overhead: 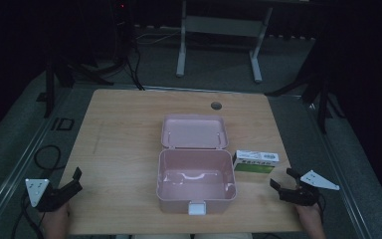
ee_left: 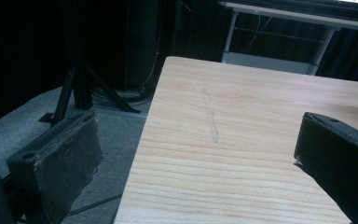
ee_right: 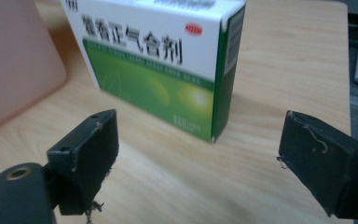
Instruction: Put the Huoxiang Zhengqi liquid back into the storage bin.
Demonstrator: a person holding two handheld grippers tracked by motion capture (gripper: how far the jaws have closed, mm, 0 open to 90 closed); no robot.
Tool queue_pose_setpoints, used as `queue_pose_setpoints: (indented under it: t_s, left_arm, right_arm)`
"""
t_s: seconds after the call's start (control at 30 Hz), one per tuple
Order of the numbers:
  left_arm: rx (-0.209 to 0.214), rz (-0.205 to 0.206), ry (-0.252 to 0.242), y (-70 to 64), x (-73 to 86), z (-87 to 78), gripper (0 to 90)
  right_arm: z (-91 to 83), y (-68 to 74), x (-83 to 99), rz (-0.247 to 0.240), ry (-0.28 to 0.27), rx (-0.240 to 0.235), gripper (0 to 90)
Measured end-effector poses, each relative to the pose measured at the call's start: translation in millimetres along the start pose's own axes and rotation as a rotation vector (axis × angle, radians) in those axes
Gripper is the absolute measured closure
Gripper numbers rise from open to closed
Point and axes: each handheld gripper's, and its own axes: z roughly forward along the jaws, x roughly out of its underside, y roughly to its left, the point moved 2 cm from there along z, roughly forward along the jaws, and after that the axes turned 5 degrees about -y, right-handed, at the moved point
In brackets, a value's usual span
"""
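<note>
A pink plastic box point(overhead: 195, 180) stands open in the middle of the wooden table point(overhead: 124, 139), its lid point(overhead: 194, 131) laid back behind it and nothing inside. A white and green medicine carton point(overhead: 255, 162) lies just right of the box, and fills the top of the right gripper view point(ee_right: 161, 65). My right gripper point(overhead: 284, 179) is open at the table's front right, a short way in front of the carton, jaws apart point(ee_right: 198, 154). My left gripper point(overhead: 75, 179) is open at the front left edge, holding nothing point(ee_left: 196, 158).
A round cable hole point(overhead: 216, 105) sits near the table's far edge. Beyond the table stands a white desk frame point(overhead: 219, 40) on grey carpet. Black tripod legs point(overhead: 54, 79) and cables lie left of the table.
</note>
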Motion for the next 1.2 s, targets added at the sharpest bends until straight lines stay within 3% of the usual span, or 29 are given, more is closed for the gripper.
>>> queue_pose_setpoints:
  t_s: [0.07, 0.2, 0.23, 0.37, 0.47, 0.57, 0.6, 0.7, 0.93, 1.13, 1.2]
  left_arm:
    - [0.002, 0.004, 0.000, -0.1, 0.0, -0.1, 0.7]
    - [0.001, 0.002, -0.001, -0.1, 0.0, 0.1, 0.8]
    - [0.001, 0.000, 0.000, 0.0, 0.0, 0.1, 0.8]
    - [0.001, 0.000, 0.000, 0.1, 0.0, 0.0, 0.8]
    - [0.002, -0.001, 0.001, 0.3, 0.0, -0.1, 0.7]
    - [0.004, -0.003, 0.002, 0.5, -0.1, -0.1, 0.7]
    - [0.004, -0.003, 0.002, 0.5, -0.1, -0.1, 0.8]
    - [0.005, -0.004, 0.002, 0.6, -0.1, -0.1, 0.7]
    - [0.011, -0.001, 0.003, 0.4, -0.1, 0.1, 0.7]
    - [0.015, 0.006, 0.004, -0.2, -0.1, 0.2, 0.8]
    - [0.016, 0.005, 0.004, 0.0, -0.1, 0.2, 0.8]
  right_arm:
    - [-2.4, 0.8, 1.7, -0.024, 0.017, 0.009, 12.5]
    - [-6.5, -1.4, 2.6, -0.017, 0.037, -0.003, 12.7]
    - [-7.9, -3.3, 2.6, -0.009, 0.039, -0.035, 12.8]
    - [-9.3, -6.2, 1.5, -0.013, 0.079, -0.089, 12.7]
    - [-7.9, -0.3, -0.6, -0.050, 0.110, -0.168, 13.0]
    - [-2.2, 9.1, -2.3, -0.121, 0.193, -0.286, 13.3]
    - [1.0, 12.5, -2.8, -0.149, 0.244, -0.326, 13.3]
    - [6.7, 18.3, -5.7, -0.198, 0.340, -0.378, 13.3]
    - [15.4, 33.3, -26.2, -0.345, 0.563, -0.430, 13.4]
    - [26.7, 55.0, -43.1, -0.498, 0.772, -0.466, 13.3]
    - [31.0, 60.9, -46.5, -0.532, 0.814, -0.474, 13.1]
